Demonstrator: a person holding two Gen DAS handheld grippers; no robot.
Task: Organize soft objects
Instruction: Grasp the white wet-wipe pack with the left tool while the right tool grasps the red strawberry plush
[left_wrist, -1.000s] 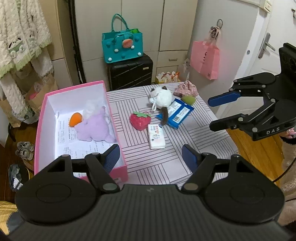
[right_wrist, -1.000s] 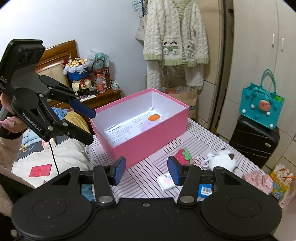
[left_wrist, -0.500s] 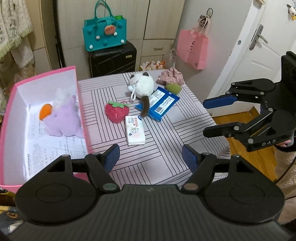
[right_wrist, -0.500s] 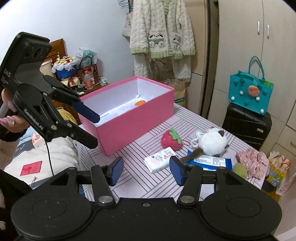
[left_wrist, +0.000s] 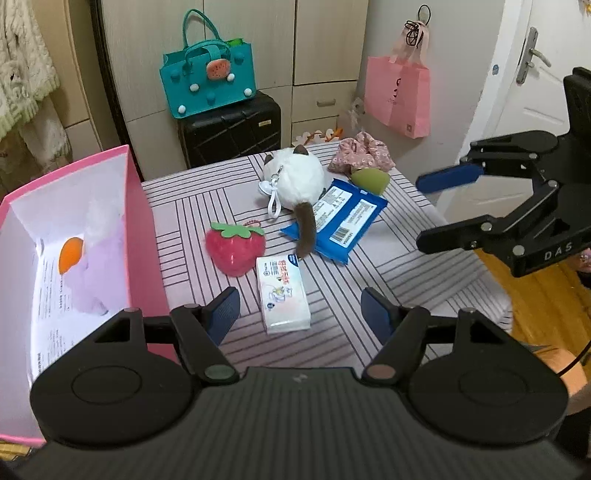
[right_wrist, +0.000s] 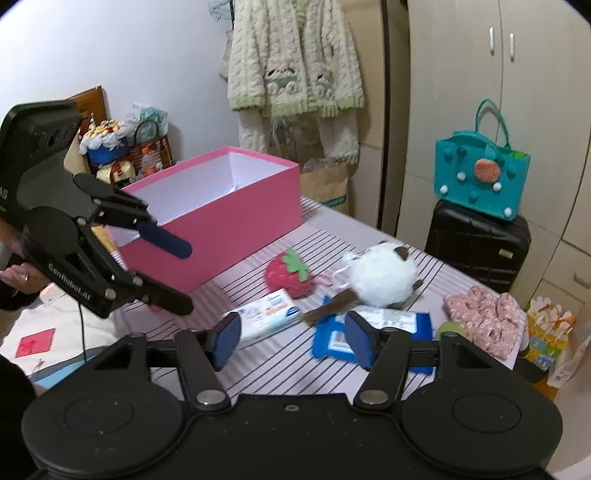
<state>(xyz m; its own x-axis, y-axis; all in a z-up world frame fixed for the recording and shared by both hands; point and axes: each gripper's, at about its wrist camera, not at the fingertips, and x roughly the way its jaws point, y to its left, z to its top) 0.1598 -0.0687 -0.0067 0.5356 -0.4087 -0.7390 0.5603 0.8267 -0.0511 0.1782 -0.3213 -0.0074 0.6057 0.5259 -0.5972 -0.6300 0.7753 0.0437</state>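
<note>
Beside the pink box (left_wrist: 140, 236), which already holds a purple plush (left_wrist: 99, 266), the strawberry plush (left_wrist: 234, 247) and tissue pack (left_wrist: 282, 295) await. Approach underway: left hand-held gripper (left_wrist: 299, 310) apart, empty; right hand-held gripper (right_wrist: 291, 341) just widened, empty. Next, likely straddle the strawberry.

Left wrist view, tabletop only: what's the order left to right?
pink box → strawberry plush → white tissue pack → blue wipes pack. The cat plush, the green item and the floral fabric overlap that span, so they are left out.
</note>
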